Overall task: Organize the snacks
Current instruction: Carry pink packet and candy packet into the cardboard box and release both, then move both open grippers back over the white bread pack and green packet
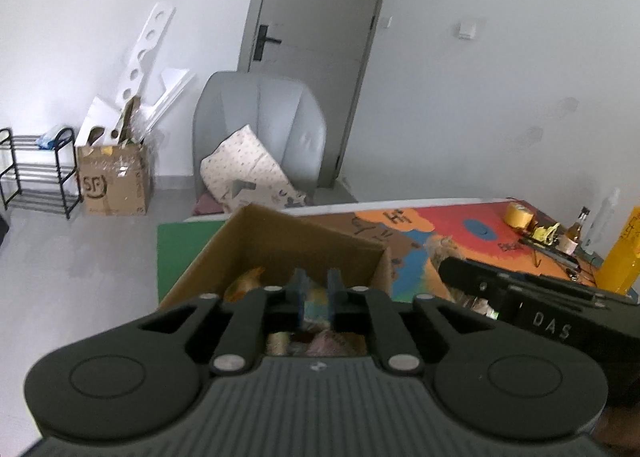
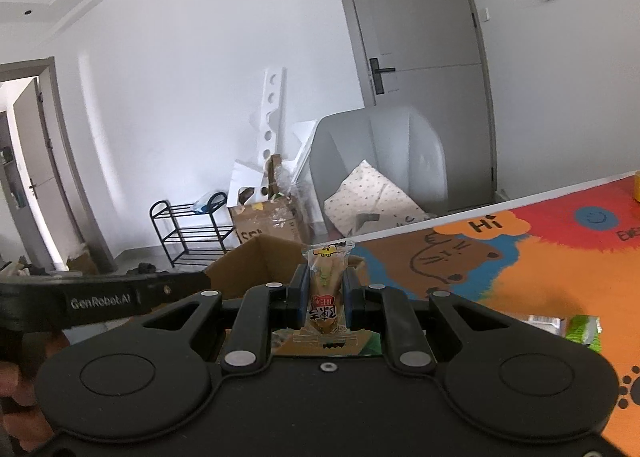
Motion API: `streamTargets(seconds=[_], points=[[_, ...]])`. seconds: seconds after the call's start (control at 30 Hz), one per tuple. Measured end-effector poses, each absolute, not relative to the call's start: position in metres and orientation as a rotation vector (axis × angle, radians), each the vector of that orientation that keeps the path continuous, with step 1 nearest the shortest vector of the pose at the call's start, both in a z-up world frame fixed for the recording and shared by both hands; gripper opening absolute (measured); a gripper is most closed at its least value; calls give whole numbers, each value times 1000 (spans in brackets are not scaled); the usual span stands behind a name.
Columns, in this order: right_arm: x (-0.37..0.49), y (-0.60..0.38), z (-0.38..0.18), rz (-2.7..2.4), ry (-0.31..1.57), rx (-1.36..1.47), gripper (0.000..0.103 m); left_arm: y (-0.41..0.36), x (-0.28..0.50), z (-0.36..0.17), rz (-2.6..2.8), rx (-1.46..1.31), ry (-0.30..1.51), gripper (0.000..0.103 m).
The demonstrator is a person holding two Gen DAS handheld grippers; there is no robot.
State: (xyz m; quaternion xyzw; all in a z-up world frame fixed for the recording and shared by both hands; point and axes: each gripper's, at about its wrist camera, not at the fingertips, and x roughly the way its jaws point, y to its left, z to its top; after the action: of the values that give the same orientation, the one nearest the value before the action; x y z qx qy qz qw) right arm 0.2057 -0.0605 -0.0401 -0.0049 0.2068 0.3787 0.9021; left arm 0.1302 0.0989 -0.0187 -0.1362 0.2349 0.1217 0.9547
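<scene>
One clear-wrapped yellow snack [image 2: 325, 289], red label, upright.

Black tool [image 2: 325, 297], blue-edged fingers [image 2: 350, 293], silver rivets, "GenRobot.AI" marking; sleeve perhaps dark.

1. Left wrist view sits right behind its fingers, tilted down into the cardboard box [image 1: 280, 241] – super close.
2. Right wrist view looks leftward across the colourful mat [image 2: 540, 257].
3. Both share the box, grey chair [image 1: 260, 125] and door [image 1: 316, 37].

Left tool [image 1: 317, 289] slightly parted, right tool [image 2: 325, 295] clamped.
</scene>
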Motion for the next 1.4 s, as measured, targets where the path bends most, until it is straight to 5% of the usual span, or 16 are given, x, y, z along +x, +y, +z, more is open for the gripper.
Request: streamTargets(seconds=[0.13, 0.33, 0.5, 1.17, 1.4], points=[[207, -51, -39, 795, 428, -20, 16, 105, 123, -22, 283, -282, 469, 59], [212, -35, -37, 807, 433, -29, 16, 115, 114, -23, 298, -287, 451, 76], [216, -24, -36, 798, 440, -16, 19, 126, 110, -25, 327, -301, 439, 83], [200, -59, -34, 696, 429, 6, 96, 109, 103, -22, 283, -299, 450, 91], [197, -86, -35, 658, 437, 27, 103, 88, 105, -19, 252, -266, 465, 91]])
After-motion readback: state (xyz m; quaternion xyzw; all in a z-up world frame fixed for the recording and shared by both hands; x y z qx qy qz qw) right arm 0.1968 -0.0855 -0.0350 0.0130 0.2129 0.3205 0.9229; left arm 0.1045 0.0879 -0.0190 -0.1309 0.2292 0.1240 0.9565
